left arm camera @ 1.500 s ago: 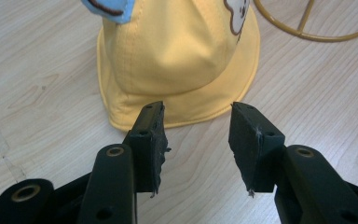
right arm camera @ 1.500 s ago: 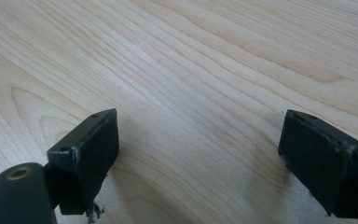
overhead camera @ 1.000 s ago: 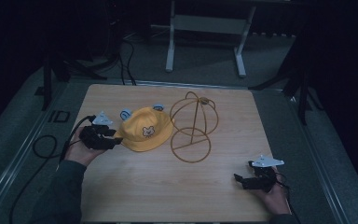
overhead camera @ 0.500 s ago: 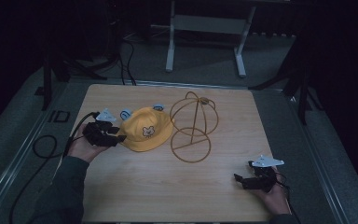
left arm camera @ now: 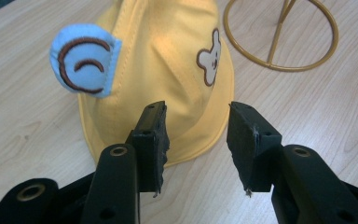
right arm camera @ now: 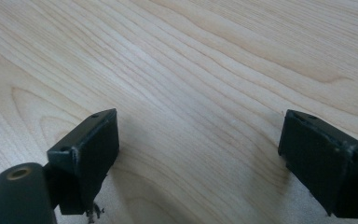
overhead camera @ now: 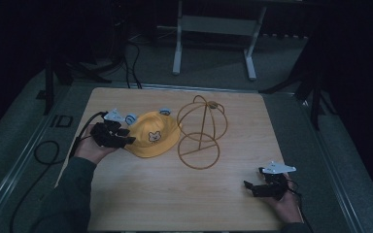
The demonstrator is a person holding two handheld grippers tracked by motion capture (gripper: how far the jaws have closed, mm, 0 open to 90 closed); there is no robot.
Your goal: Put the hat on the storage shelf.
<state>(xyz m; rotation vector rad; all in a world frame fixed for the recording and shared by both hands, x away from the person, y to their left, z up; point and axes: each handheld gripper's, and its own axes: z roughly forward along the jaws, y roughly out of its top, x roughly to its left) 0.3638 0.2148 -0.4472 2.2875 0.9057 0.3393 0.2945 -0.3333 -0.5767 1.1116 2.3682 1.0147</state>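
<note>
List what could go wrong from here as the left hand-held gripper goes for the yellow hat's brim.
1. The left hand-held gripper has just been closing, with only the brim edge of the yellow hat between its jaws; a shallow pinch on soft fabric may slip.
2. The wire hat stand sits right beside the hat; dragging or lifting the hat sideways could knock it over.
3. The right hand-held gripper rests open, far off on the table, too distant to steady the stand.

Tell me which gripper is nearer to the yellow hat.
Left. The left gripper sits at the yellow hat's brim, its jaws just closing around the edge without pressing yet. The right gripper rests far off near the table's opposite front corner.
</note>
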